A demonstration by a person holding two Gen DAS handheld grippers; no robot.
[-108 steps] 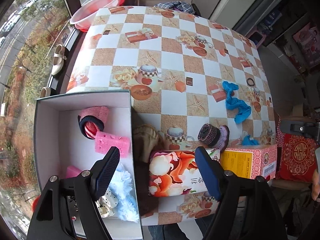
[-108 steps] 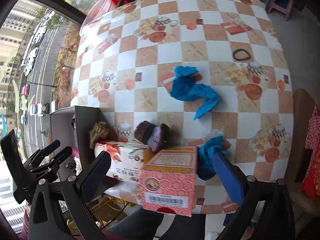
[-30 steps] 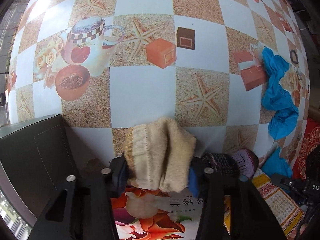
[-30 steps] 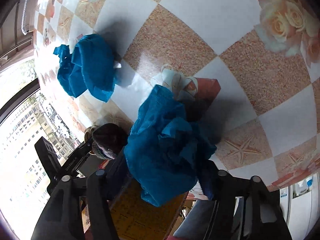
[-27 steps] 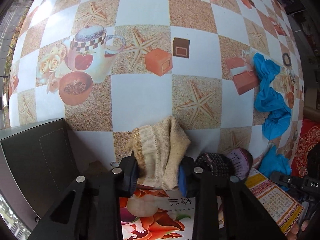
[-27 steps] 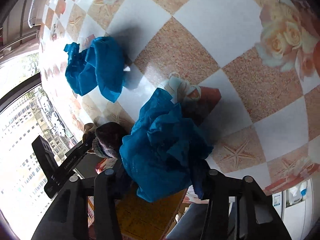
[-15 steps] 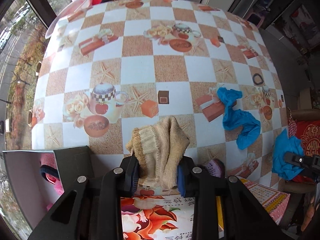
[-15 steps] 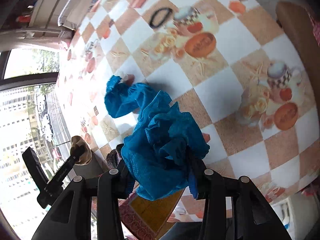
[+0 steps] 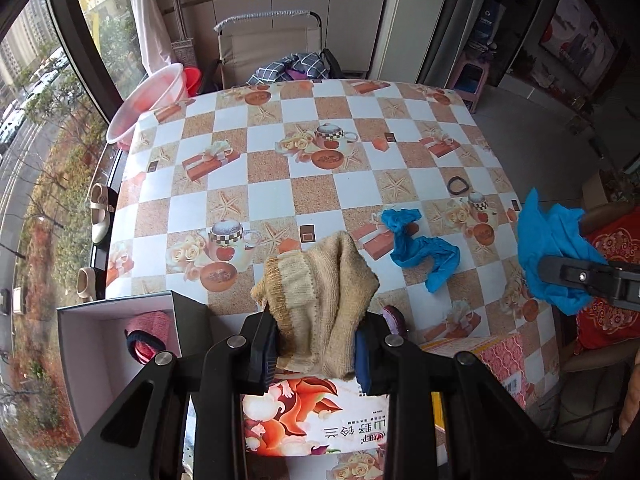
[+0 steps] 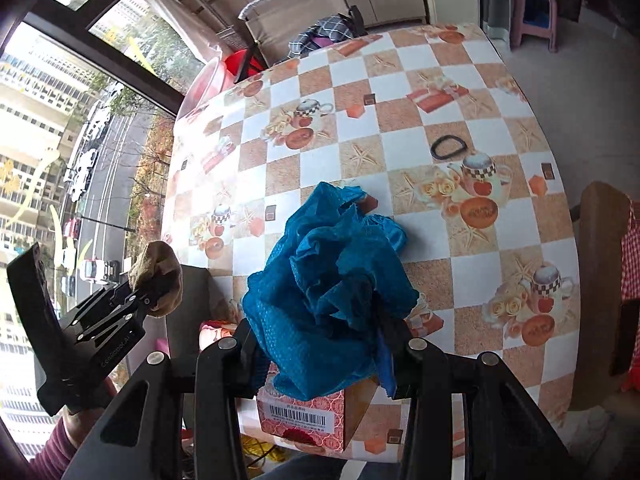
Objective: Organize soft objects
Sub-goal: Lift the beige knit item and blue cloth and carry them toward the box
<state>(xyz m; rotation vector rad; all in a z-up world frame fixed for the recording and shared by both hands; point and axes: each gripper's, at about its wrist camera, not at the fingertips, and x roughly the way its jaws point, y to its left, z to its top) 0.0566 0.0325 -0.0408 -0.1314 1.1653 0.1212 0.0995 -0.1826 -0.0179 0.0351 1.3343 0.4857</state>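
Observation:
My left gripper [image 9: 316,344] is shut on a beige knitted sock [image 9: 320,292] and holds it high above the table's near edge. It also shows in the right wrist view [image 10: 158,276]. My right gripper [image 10: 320,344] is shut on a crumpled blue cloth [image 10: 328,280], lifted above the table; this cloth shows at the right of the left wrist view [image 9: 552,256]. A second blue cloth [image 9: 420,248] lies on the checked tablecloth [image 9: 312,192]. An open white box [image 9: 116,344] at lower left holds a pink-and-navy soft item [image 9: 146,338].
A flowered tissue box [image 9: 316,420] and a pink carton [image 9: 492,360] stand at the near edge, with a dark knitted item [image 9: 394,320] behind them. A black hair tie [image 9: 458,186] lies at the right. A pink basin [image 9: 148,100] sits at the far left corner.
Both grippers have risen well above the table, each carrying its cloth. The views have widened from close-ups to the whole table and room.

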